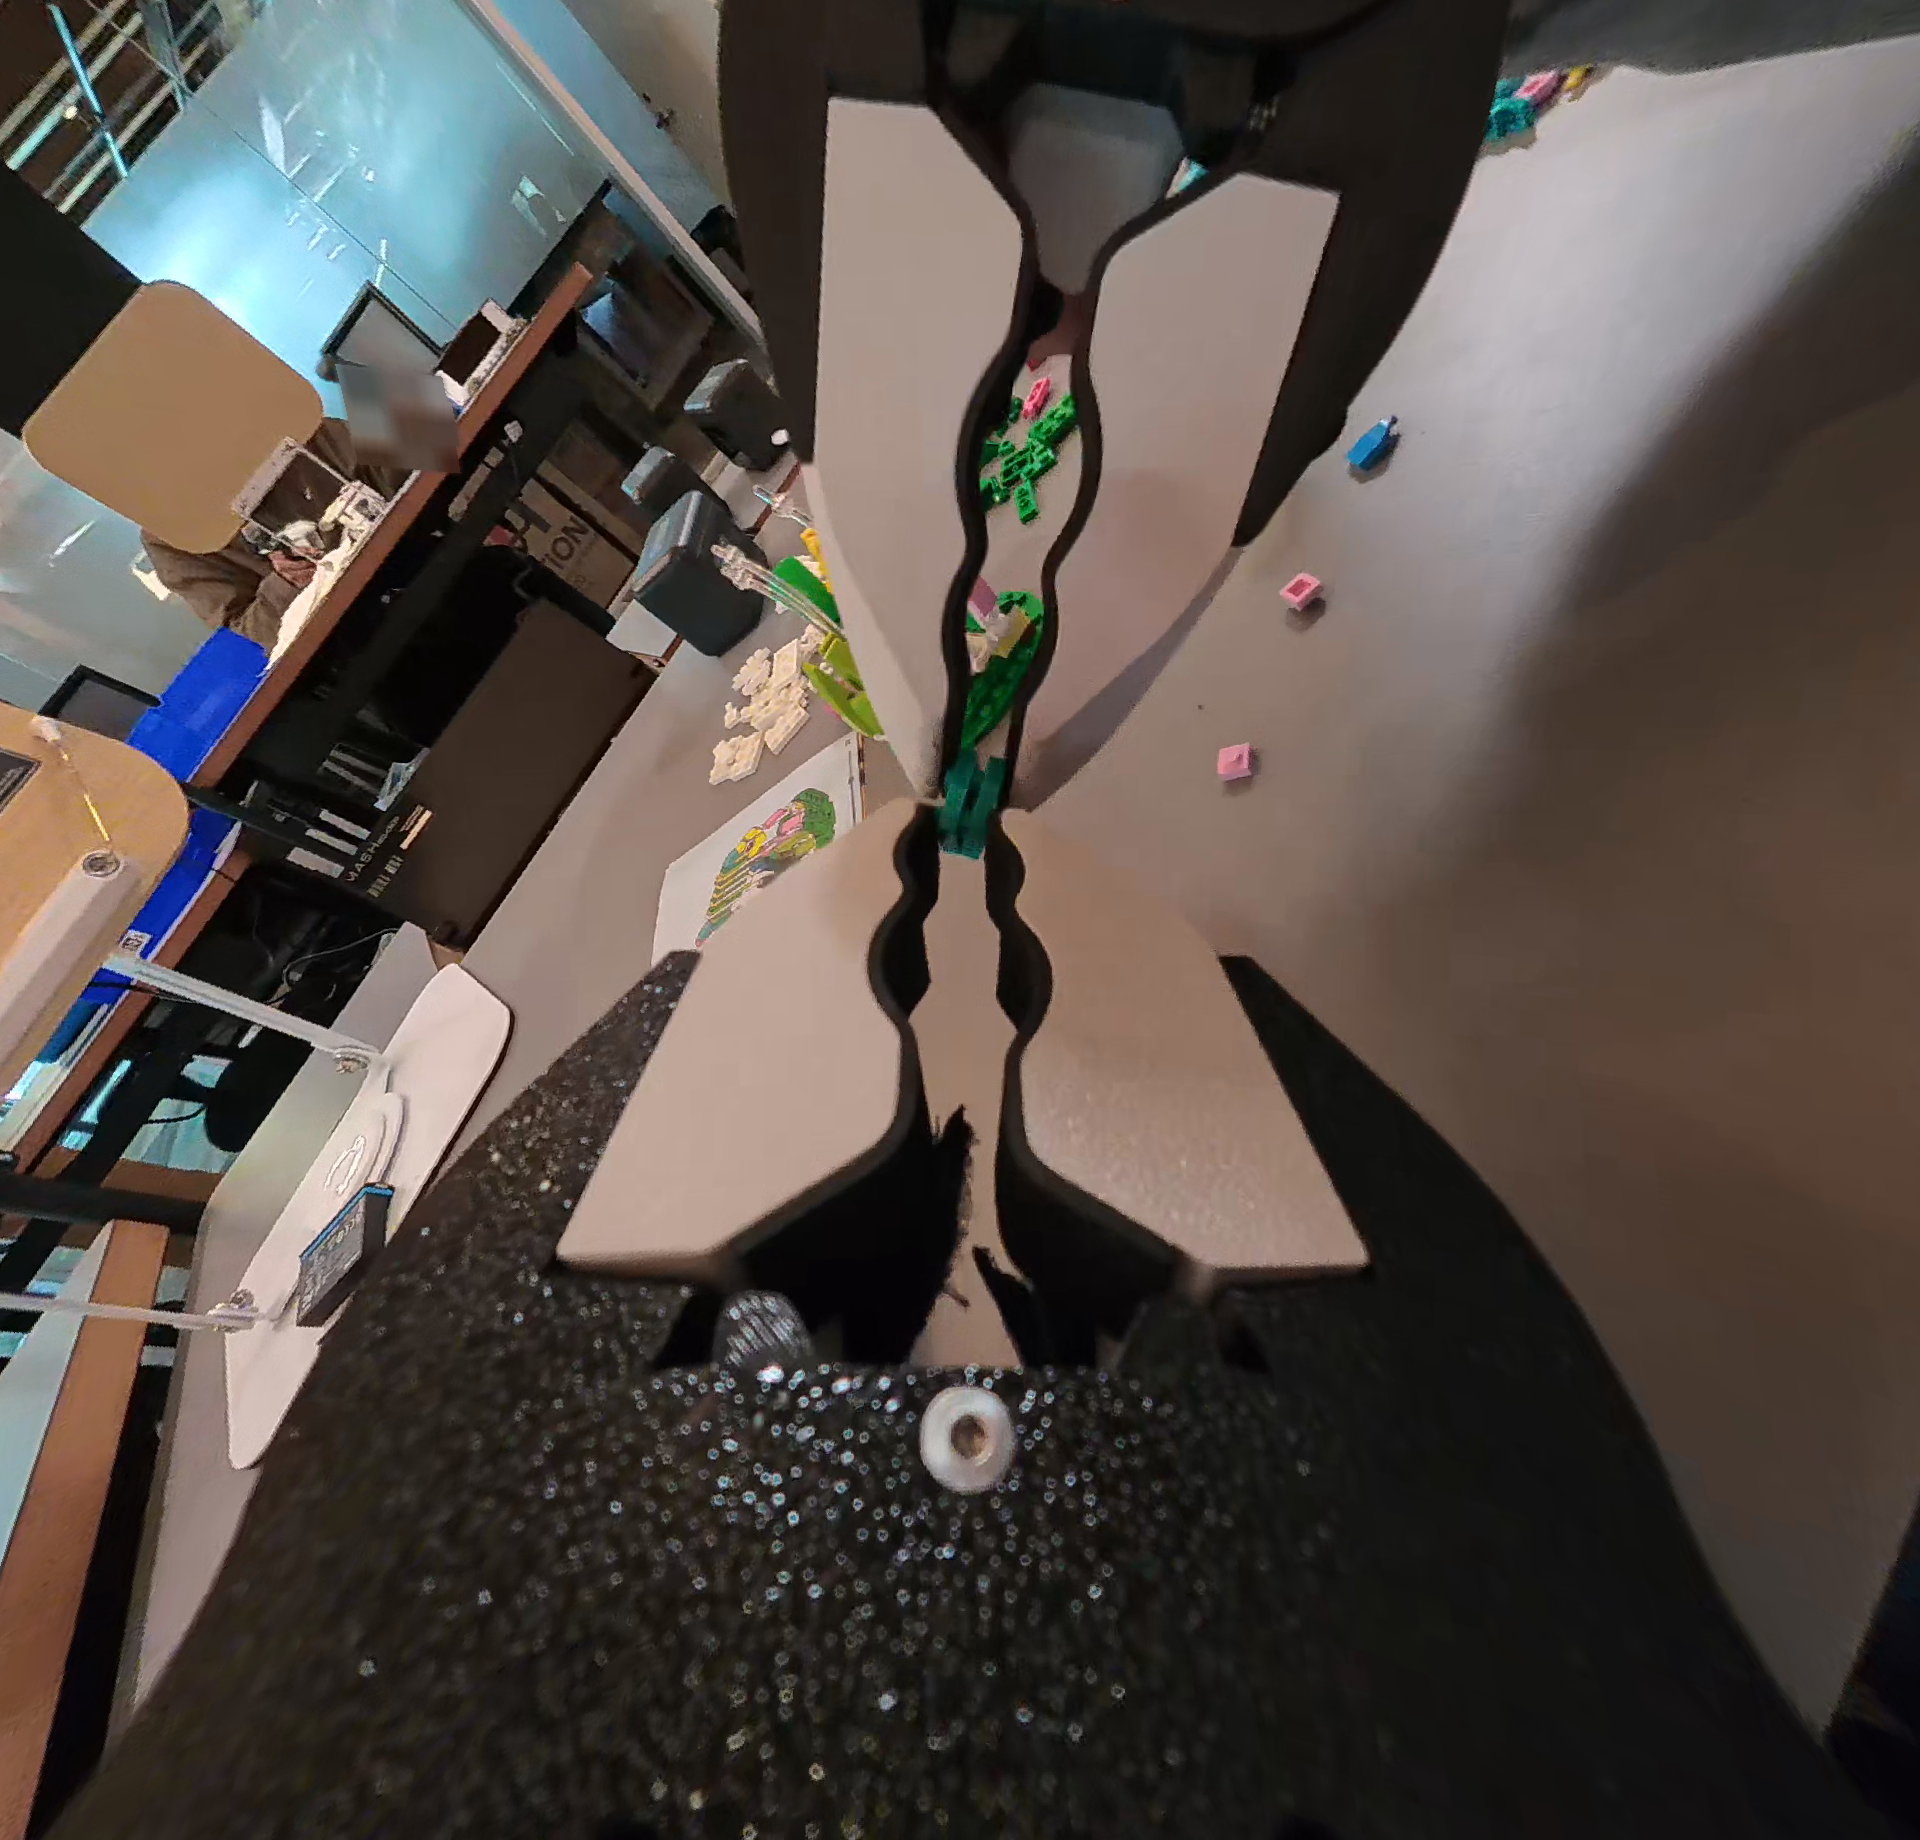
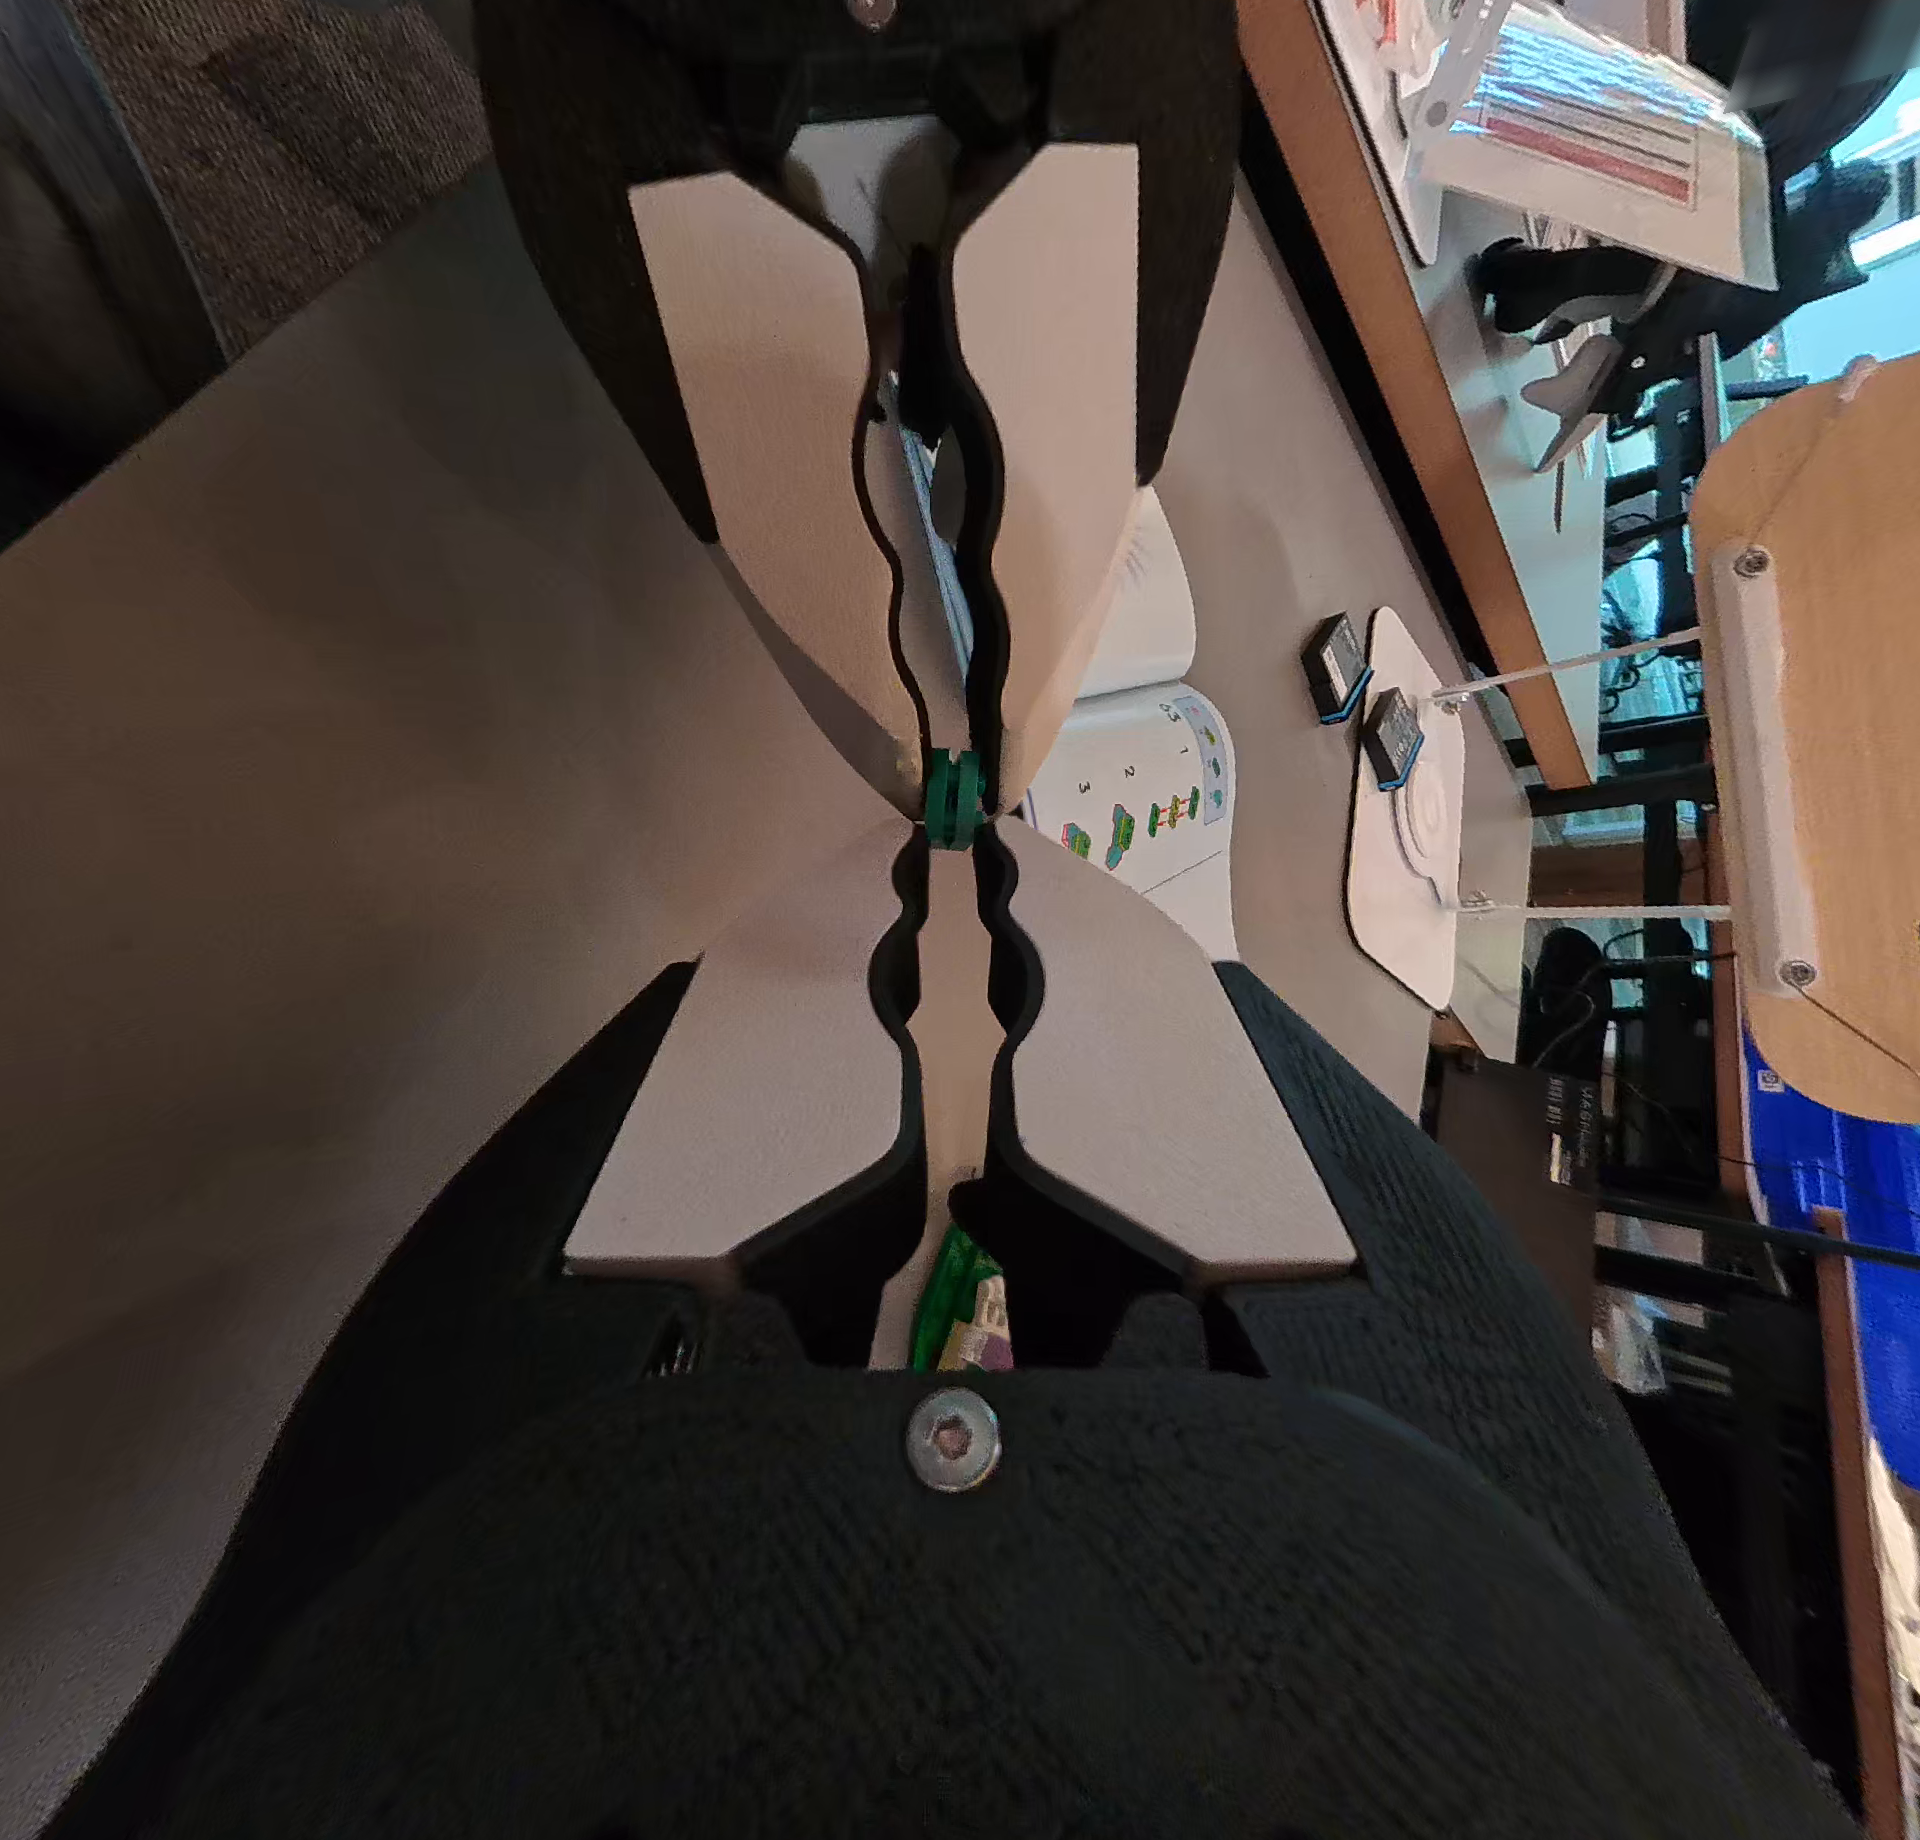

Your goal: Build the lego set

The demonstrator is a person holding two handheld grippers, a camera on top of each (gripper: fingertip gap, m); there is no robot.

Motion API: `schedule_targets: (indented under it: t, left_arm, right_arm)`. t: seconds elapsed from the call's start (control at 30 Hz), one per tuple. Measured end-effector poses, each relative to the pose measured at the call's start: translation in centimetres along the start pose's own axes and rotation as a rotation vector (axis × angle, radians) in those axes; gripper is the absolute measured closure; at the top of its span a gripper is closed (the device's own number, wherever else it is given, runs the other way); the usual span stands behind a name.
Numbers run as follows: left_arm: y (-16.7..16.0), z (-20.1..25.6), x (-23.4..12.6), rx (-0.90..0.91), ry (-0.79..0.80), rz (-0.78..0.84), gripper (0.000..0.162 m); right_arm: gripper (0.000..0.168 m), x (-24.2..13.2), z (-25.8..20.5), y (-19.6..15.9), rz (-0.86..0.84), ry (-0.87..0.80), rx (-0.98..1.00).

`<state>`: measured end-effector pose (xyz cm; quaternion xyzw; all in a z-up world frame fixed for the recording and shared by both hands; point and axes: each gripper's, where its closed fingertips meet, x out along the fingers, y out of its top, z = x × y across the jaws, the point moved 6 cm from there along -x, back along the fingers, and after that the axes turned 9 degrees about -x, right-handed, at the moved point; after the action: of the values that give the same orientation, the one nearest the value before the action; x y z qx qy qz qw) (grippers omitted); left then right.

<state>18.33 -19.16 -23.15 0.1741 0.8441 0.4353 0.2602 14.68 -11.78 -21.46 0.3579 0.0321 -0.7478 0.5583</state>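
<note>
The left gripper (image 1: 961, 816) and right gripper (image 2: 951, 811) meet tip to tip above the desk (image 1: 1558, 751). Each has its fingers nearly closed, pinching the same dark green lego piece (image 1: 964, 803) at their tips. Its long axis runs along the fingers. Beyond the left fingers lie loose green bricks (image 1: 1023, 460) and a booklet (image 1: 769, 855).
</note>
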Motion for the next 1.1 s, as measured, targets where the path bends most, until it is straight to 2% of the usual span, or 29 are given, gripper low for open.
schedule_targets:
  t: [0.27,0.53,0.63,0.73,0.83,0.97,1.1]
  left_arm:
    - [-0.3,0.4,0.2,0.048,-0.006,-0.056,0.154]
    - [-0.1,0.3,0.1,-0.023,-0.042,-0.044,0.154]
    - [0.1,-0.1,0.1,-0.216,-0.079,0.005,0.153]
    - [0.5,-1.0,-0.3,-0.461,-0.143,0.118,0.15]
    - [1.0,-1.2,-0.3,-0.677,-0.261,0.203,0.149]
    - [1.4,-1.2,-0.2,-0.854,-0.389,0.28,0.153]
    - [1.1,-1.3,-0.2,-0.921,-0.434,0.302,0.154]
  right_arm:
    - [0.162,0.2,-0.7,0.0,-0.083,-0.019,-0.099]
    - [0.162,0.1,-0.6,0.0,-0.064,-0.006,-0.047]
    - [0.162,-0.2,-0.4,-0.1,-0.045,-0.051,-0.04]
    - [0.162,-1.0,0.0,0.1,-0.021,-0.179,-0.112]
    - [0.162,-2.0,0.2,0.3,0.001,-0.267,-0.181]
    - [0.162,-2.4,0.0,0.4,-0.002,-0.292,-0.24]
    - [0.162,-2.4,-0.1,0.5,-0.013,-0.305,-0.269]
